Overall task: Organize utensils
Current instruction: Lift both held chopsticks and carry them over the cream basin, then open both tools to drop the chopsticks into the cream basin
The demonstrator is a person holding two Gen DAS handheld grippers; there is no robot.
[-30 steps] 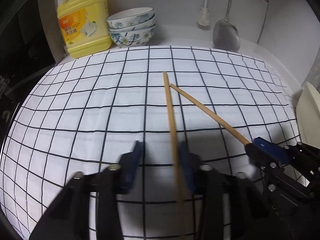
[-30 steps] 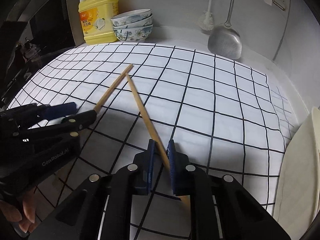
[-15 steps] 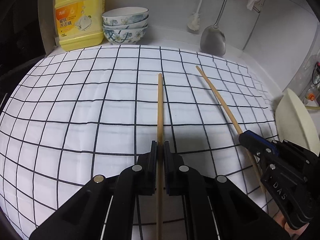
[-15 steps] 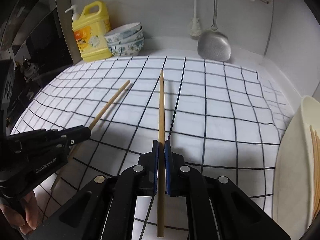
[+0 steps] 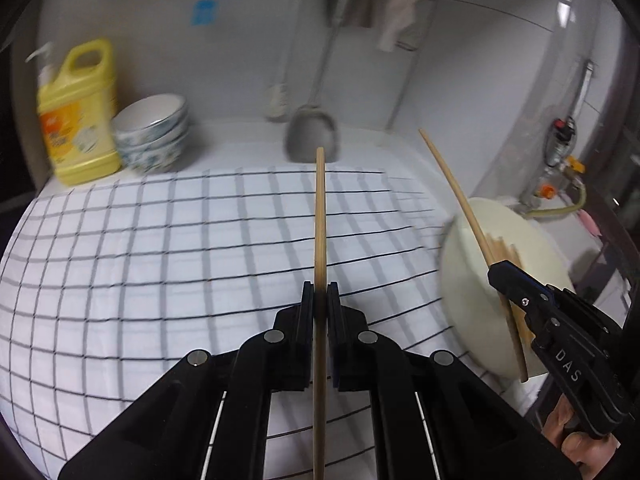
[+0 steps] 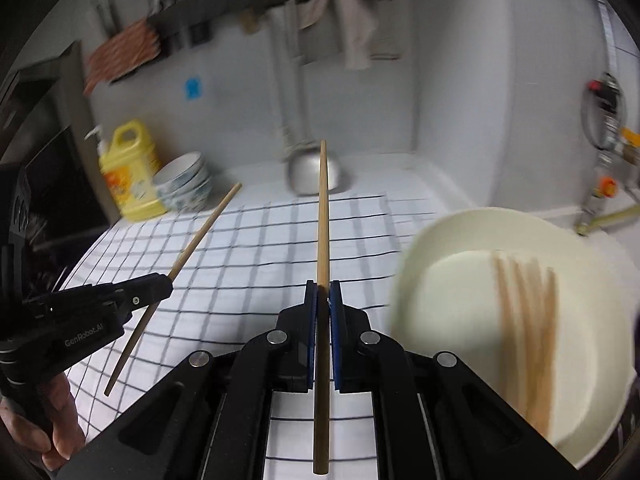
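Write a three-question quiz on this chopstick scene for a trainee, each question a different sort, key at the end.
1. True or false: the left gripper and the right gripper each hold one chopstick.
2. Multiple choice: the white dish on the right already contains: A) bowls B) several chopsticks C) a ladle.
3. Short answer: what stands directly beside the yellow detergent bottle at the back of the counter?

Key: 1 true. 2 B. 3 a stack of patterned bowls.
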